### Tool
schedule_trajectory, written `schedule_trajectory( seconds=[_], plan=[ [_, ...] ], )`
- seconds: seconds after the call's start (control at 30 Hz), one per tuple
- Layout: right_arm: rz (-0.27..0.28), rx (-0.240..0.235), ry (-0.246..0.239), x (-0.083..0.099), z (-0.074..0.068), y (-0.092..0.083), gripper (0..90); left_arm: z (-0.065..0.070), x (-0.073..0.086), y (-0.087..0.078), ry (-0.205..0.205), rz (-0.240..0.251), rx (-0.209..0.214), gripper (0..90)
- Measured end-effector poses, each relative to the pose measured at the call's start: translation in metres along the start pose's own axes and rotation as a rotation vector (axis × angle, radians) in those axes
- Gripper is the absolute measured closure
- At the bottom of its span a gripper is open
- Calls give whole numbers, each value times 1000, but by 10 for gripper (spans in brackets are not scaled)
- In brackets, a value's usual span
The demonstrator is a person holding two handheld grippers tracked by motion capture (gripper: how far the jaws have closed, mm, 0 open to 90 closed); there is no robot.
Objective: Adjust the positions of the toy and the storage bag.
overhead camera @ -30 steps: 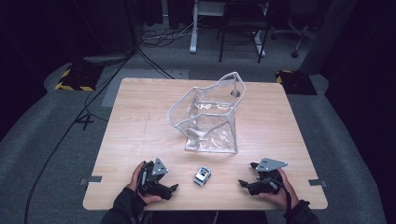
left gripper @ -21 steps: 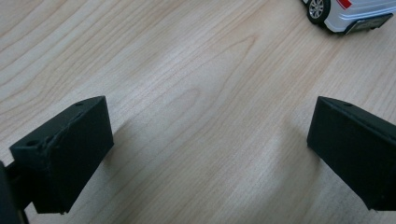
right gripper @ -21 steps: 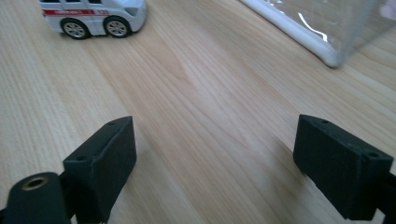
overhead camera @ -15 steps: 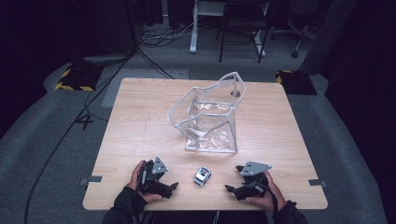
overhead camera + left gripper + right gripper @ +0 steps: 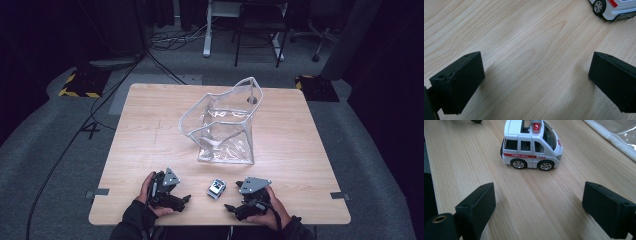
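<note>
Dark studio floor with cables, a desk frame and a chair surrounds a pale wooden table (image 5: 150, 125) whose grain runs clear in both gripper views. Near the table's middle, slightly toward the far right, stands a crumpled clear plastic bag with a white rim (image 5: 225, 125), its mouth gaping upward and toward the far side.

On the near part of the table, between the two hands, sits a small white toy ambulance with a red stripe and red roof light (image 5: 216, 188). It rests on its wheels, just in front of the bag's near edge but apart from it.

In the high view the left gripper (image 5: 185, 200) lies low at the near edge, held by the person's left hand (image 5: 150, 195), with its black jaws pointing toward the toy. In the left gripper view its jaws stand spread wide over bare wood with nothing between them, and the ambulance's rear corner shows at the top right.

The right gripper (image 5: 231, 207), in the person's right hand (image 5: 270, 210), points left toward the toy and sits near it. Its jaws have just been opening and now stand wide apart; in the right gripper view the ambulance (image 5: 531, 143) stands side-on ahead of the jaws, beyond their tips, untouched, with the bag's white rim (image 5: 609, 137) at the upper right
</note>
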State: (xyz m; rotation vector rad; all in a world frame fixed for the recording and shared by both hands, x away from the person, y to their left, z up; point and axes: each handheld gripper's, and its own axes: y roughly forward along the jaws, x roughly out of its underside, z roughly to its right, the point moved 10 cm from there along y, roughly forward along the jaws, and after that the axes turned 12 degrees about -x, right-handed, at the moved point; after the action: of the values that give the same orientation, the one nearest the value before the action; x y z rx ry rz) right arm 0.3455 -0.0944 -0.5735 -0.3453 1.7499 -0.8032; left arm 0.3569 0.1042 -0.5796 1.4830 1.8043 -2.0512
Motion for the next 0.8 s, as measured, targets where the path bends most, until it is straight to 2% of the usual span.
schedule_trajectory(
  seconds=[0.07,0.1,0.13,0.17,0.33,0.47,0.5,0.53,0.63,0.67,0.73,0.77,0.8],
  plan=[
    [-6,-1,12,-1,-3,2,115,0,0,0,0,0,1,5],
    [-1,-4,-10,-4,-3,4,115,-1,0,0,4,0,-2,5],
    [-7,-2,11,-4,-5,6,115,-1,0,0,4,0,-2,5],
    [-2,-8,-11,-6,-5,8,114,-1,-2,2,3,7,-7,5],
    [-5,-24,-12,-15,-10,19,112,0,-2,2,-7,2,0,5],
    [-6,-21,-13,-21,-9,26,105,0,-2,2,-7,2,1,5],
    [-12,-20,3,-23,-10,28,94,0,-1,2,-7,0,0,4],
    [-12,-16,-9,-24,-9,29,91,-1,-2,2,-3,2,-2,5],
    [-13,-15,-5,-25,-8,30,89,-1,-2,2,-1,1,-3,4],
    [-21,-21,-26,-24,-7,30,86,-2,-2,2,3,3,-6,4],
    [-8,-26,-9,-26,-9,32,82,-1,-2,2,2,2,-2,5],
    [-39,-37,-45,-25,-6,31,75,-1,-2,2,1,2,-2,4],
    [-32,-42,-48,-26,-6,32,71,-1,-2,2,0,1,-3,4]
  ],
)
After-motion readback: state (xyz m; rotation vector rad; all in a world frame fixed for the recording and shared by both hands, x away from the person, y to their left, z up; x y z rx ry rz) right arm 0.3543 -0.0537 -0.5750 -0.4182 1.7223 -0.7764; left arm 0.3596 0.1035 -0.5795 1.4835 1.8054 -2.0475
